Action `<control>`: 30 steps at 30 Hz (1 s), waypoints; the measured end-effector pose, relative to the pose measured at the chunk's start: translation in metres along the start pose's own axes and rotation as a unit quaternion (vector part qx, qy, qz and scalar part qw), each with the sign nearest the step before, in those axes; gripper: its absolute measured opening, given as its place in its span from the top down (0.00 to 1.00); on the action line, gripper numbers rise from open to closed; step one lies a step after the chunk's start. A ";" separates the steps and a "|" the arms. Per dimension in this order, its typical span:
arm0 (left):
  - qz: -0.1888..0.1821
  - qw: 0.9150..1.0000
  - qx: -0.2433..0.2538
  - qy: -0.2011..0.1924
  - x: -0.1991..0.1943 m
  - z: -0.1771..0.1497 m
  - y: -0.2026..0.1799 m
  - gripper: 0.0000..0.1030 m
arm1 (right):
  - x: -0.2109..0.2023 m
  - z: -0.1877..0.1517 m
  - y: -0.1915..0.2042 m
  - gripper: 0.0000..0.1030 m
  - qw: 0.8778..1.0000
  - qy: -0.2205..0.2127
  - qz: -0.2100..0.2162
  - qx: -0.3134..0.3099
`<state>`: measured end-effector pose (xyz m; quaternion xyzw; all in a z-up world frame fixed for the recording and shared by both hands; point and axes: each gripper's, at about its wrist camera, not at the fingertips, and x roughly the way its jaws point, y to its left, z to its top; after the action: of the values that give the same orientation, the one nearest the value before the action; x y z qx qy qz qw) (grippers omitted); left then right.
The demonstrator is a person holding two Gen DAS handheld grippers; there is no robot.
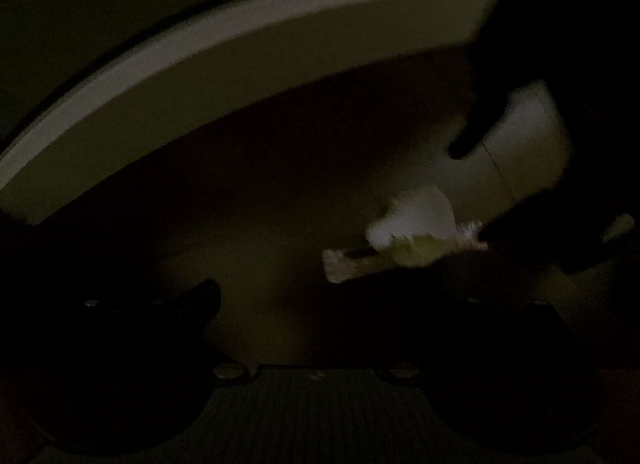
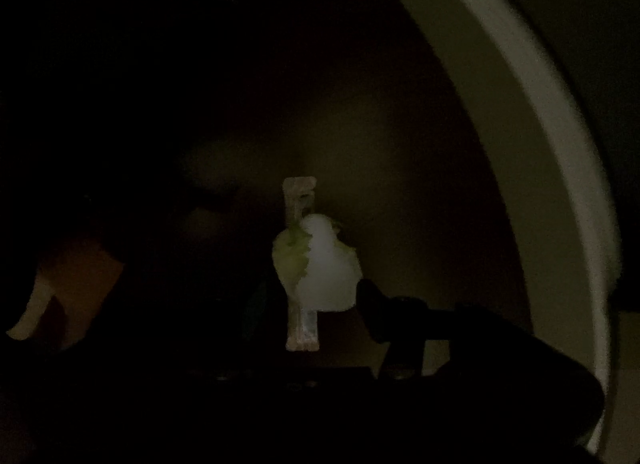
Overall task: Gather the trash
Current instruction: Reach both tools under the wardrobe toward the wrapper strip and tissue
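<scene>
Both views are very dark. A small piece of trash (image 1: 404, 238), a white and yellow-green wrapper with crimped ends, hangs in mid-view inside a dark round bin. In the left wrist view the dark right gripper reaches in from the right and its tip meets the wrapper's right end. In the right wrist view the wrapper (image 2: 314, 264) stands upright between my right gripper's dark fingers (image 2: 372, 304), which seem shut on its lower end. My left gripper's fingers (image 1: 204, 296) are dark shapes, spread wide and empty.
A pale curved bin rim or lid (image 1: 240, 59) arcs across the top of the left wrist view and down the right side of the right wrist view (image 2: 532, 143). The bin's inside is dark.
</scene>
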<state>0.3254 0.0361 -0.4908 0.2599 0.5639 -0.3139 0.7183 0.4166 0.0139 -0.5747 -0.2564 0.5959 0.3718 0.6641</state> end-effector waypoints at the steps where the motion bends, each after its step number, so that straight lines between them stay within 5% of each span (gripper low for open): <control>1: -0.001 1.000 0.019 0.000 0.007 0.001 -0.007 0.01 | 0.004 -0.001 -0.001 0.54 1.000 0.000 0.004 -0.004; 7: -0.010 0.993 0.117 0.002 0.034 -0.010 -0.032 0.01 | 0.035 -0.002 0.006 0.57 0.999 -0.002 0.013 -0.038; 16: -0.010 0.987 0.160 -0.001 0.051 -0.011 -0.046 0.01 | 0.045 -0.007 0.015 1.00 0.998 -0.021 0.005 -0.053; 23: -0.002 0.980 0.195 -0.022 0.058 0.001 -0.058 0.01 | 0.026 -0.011 -0.003 1.00 0.998 -0.061 -0.007 -0.002; 30: -0.003 0.976 0.216 -0.030 0.062 0.009 -0.065 0.01 | 0.020 -0.020 -0.028 0.97 0.998 -0.055 -0.013 0.007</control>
<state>0.2929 -0.0232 -0.5501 0.3976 0.4615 -0.4386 0.6607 0.4278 -0.0146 -0.6007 -0.2383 0.5582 0.3726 0.7020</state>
